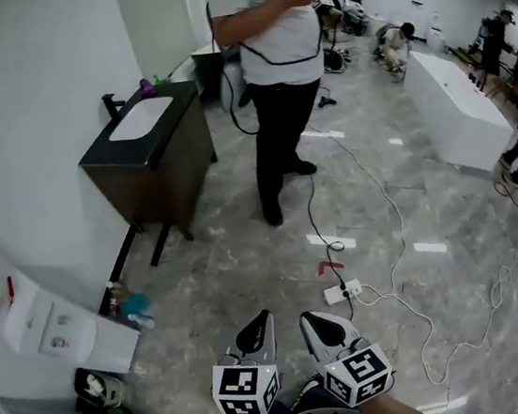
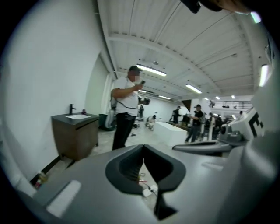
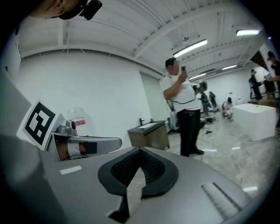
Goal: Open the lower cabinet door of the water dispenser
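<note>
Both the left gripper [image 1: 257,323] and right gripper [image 1: 314,321] are hovering empty, jaws pressed together, apart from the white dispenser [image 1: 56,330].

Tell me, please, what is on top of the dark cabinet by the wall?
A white basin is sunk into the top of the dark cabinet, with a black tap at its wall side and a small purple item at the far end. The cabinet's inside is hidden.

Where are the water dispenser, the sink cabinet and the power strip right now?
water dispenser [image 1: 43,324], head view, white front panel
sink cabinet [image 1: 156,182], head view, dark front face
power strip [image 1: 342,292], head view, white body
</note>
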